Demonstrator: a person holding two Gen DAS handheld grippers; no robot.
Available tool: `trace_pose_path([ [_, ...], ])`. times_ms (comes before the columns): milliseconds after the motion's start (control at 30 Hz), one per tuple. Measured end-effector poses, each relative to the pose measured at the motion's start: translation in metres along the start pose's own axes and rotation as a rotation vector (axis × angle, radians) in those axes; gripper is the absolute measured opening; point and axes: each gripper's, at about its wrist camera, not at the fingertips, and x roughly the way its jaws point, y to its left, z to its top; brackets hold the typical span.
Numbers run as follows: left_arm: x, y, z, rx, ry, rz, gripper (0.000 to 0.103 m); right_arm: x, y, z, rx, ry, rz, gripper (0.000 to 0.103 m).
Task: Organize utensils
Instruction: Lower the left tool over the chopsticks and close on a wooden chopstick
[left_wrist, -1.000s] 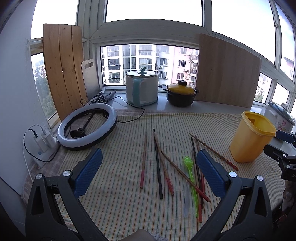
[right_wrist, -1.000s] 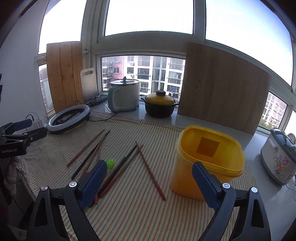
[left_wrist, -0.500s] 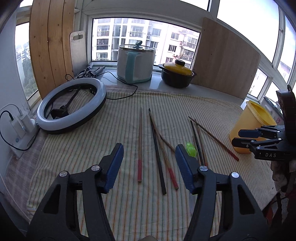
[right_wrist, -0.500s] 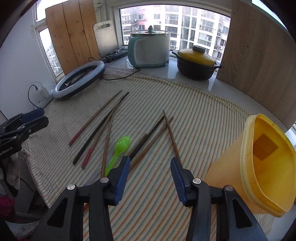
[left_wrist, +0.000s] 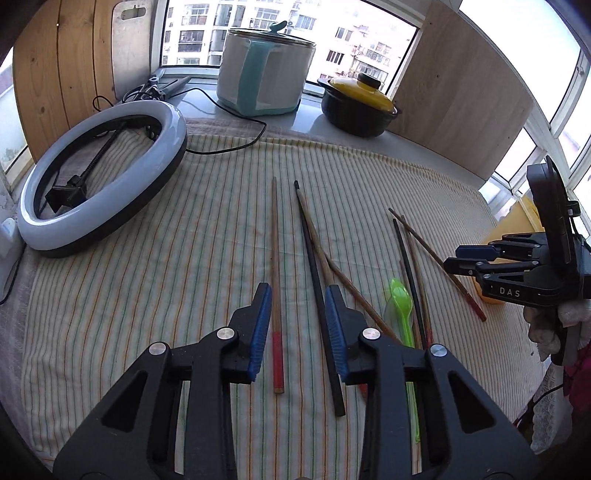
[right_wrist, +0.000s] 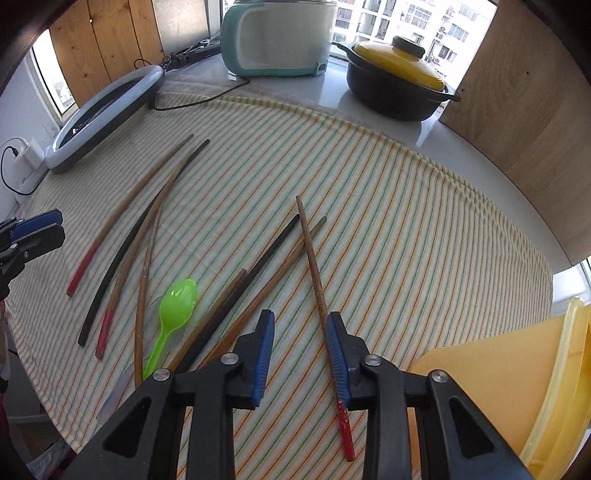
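Observation:
Several chopsticks lie scattered on the striped cloth (left_wrist: 184, 295). My left gripper (left_wrist: 296, 295) hovers low over two of them. A brown chopstick with a red end (left_wrist: 275, 258) lies by its left pad and a black chopstick (left_wrist: 314, 258) by its right pad. Its jaws are closing, and the pads press on nothing. My right gripper (right_wrist: 300, 321) is also closing, over bare cloth. A red-ended chopstick (right_wrist: 312, 258) runs along its right pad. A green plastic spoon (right_wrist: 177, 299) lies left of it. The yellow container (right_wrist: 517, 369) stands at the lower right.
A ring light (left_wrist: 103, 177) lies at the far left, its cable trailing across the cloth. On the sill stand a teal-and-white cooker (left_wrist: 264, 85) and a black pot with a yellow lid (left_wrist: 358, 107). Wooden boards lean against the windows. The cloth's front edge is close below both grippers.
Both grippers have come down toward the cloth and tipped forward. Their jaws have narrowed from wide apart to a small gap. The utensils have not moved.

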Motion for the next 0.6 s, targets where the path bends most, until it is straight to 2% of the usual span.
trace_pose_path([
  [67, 0.009, 0.003, 0.006, 0.003, 0.026, 0.001, 0.023, 0.004, 0.001, 0.001, 0.001, 0.009, -0.007, 0.027],
  [167, 0.024, 0.004, 0.013, 0.011, 0.053, 0.021, 0.023, 0.010, -0.002, 0.007, 0.011, 0.023, -0.020, 0.025],
  [333, 0.043, 0.004, 0.023, 0.015, 0.099, 0.004, 0.020, 0.016, -0.004, 0.012, 0.020, 0.045, -0.047, 0.024],
  [600, 0.057, 0.003, 0.033, 0.027, 0.124, 0.024, 0.020, 0.026, 0.003, 0.020, 0.012, 0.072, -0.069, 0.022],
])
